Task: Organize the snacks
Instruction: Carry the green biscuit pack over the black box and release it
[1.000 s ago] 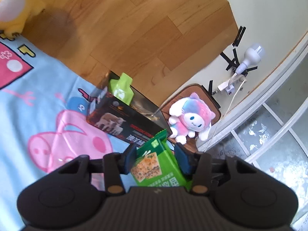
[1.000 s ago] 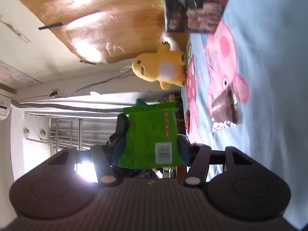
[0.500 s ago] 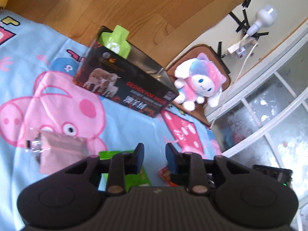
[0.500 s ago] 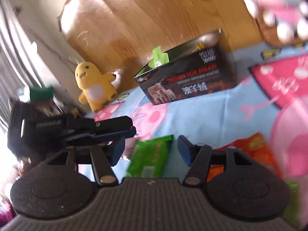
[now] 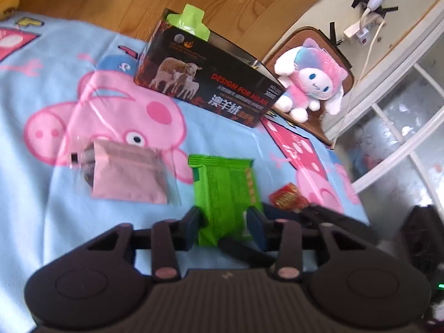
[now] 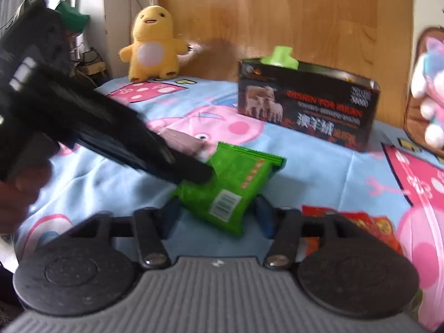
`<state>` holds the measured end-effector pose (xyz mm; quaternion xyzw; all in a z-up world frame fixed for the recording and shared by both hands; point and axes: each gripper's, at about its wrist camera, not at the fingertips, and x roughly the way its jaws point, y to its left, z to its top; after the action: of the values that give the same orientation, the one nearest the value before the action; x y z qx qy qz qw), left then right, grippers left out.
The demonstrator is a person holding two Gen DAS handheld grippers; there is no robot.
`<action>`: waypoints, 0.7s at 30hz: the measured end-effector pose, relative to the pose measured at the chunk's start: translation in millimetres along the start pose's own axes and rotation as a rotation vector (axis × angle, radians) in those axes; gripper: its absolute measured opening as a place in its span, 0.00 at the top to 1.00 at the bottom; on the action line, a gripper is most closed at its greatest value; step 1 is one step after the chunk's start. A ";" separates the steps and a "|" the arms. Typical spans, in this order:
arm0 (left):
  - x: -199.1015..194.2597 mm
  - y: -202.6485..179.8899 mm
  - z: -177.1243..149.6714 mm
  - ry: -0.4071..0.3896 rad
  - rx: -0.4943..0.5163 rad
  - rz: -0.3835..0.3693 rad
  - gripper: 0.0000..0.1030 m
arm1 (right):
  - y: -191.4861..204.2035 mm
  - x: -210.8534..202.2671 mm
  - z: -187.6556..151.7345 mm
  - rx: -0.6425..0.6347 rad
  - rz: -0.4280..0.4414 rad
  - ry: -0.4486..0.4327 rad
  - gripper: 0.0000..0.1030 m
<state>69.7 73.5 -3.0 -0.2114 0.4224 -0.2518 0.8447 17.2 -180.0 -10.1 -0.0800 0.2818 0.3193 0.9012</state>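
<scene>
A green snack packet (image 5: pixel 224 186) (image 6: pixel 236 183) sits low over the pig-print blanket (image 5: pixel 55 222), between both grippers. My left gripper (image 5: pixel 224 219) has its pads against the packet's sides, and its jaws are opening. In the right wrist view the left gripper (image 6: pixel 199 173) reaches in from the left, with a hand behind it. My right gripper (image 6: pixel 217 211) straddles the packet's barcode end with its jaws closing and a gap on the right side. Behind stands the open black box (image 5: pixel 211 83) (image 6: pixel 305 105) with a light green pouch (image 5: pixel 188 22) in it.
A pink pouch (image 5: pixel 127 172) lies left of the packet and a red packet (image 5: pixel 288 197) (image 6: pixel 360 222) to its right. A yellow plush (image 6: pixel 152 41) sits at the blanket's far corner, and a pink-blue plush (image 5: pixel 310 83) right of the box. Wooden floor lies beyond.
My left gripper came down from above the box, without the green pack it held, to the packet on the blanket. My right gripper rolled upright, set the packet down, and its fingers narrowed.
</scene>
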 end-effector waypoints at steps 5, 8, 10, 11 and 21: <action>-4.2 -19.6 32.1 -0.055 0.061 -0.040 0.68 | -9.9 -12.0 19.2 -0.016 -0.076 -0.116 0.57; 0.7 -39.1 65.4 -0.100 0.123 -0.042 0.67 | -20.4 -8.7 43.6 -0.064 -0.160 -0.195 0.57; 10.9 -49.5 90.0 -0.131 0.163 -0.036 0.68 | -34.9 1.2 61.6 -0.083 -0.204 -0.228 0.57; 18.4 -51.6 103.1 -0.138 0.165 -0.035 0.68 | -45.0 7.7 69.5 -0.073 -0.215 -0.233 0.57; 85.5 -46.1 160.2 -0.163 0.097 0.043 0.59 | -118.2 47.4 97.6 0.111 -0.300 -0.203 0.44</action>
<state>233.9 8.8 60.1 -0.1810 0.3441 -0.2359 0.8906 165.4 -215.8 40.1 -0.0386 0.1915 0.1717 0.9656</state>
